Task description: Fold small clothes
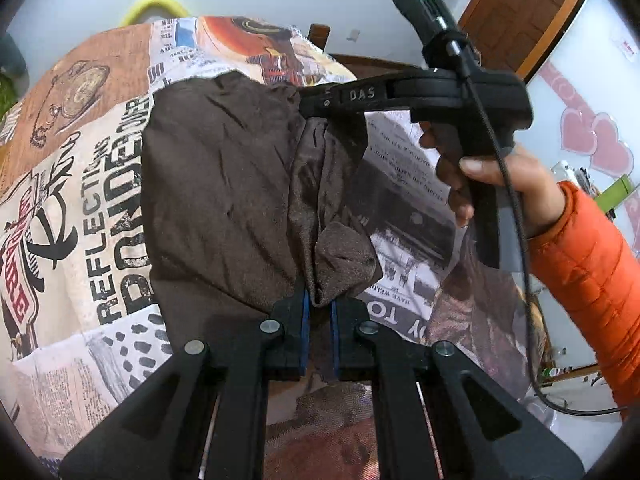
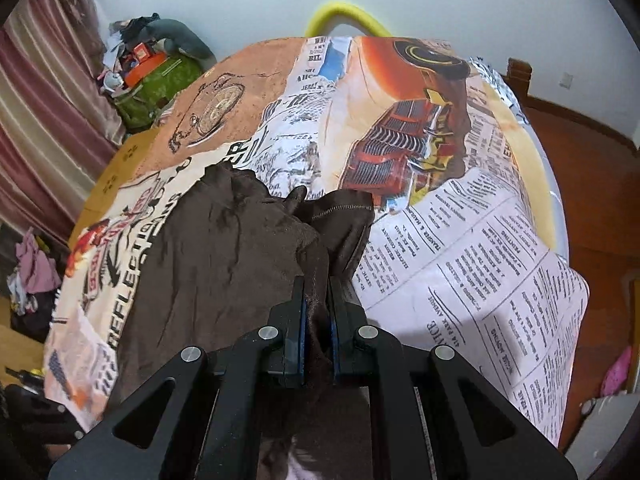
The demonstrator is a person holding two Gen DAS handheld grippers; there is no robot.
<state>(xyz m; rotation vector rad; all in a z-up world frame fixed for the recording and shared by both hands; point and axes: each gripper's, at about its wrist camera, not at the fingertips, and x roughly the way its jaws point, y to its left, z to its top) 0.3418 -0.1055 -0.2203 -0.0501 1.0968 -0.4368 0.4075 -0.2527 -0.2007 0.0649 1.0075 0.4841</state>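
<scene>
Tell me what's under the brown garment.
Under the brown garment lies the printed newspaper-pattern cloth over the table; its lettering runs beneath the fabric's edge. Whatever is beneath the garment's middle is covered. Both the left gripper and right gripper pinch its edge.

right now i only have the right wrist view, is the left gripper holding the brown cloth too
Observer: Yes. The left gripper is shut on a bunched edge of the brown garment.
Operator: can you see my right gripper from over there
Observer: Yes, the right gripper reaches in from the right side of the left wrist view, pinching the garment's far edge.
Operator: anything near it
Observer: A hand in an orange sleeve grips its handle, a black cable trailing down.
</scene>
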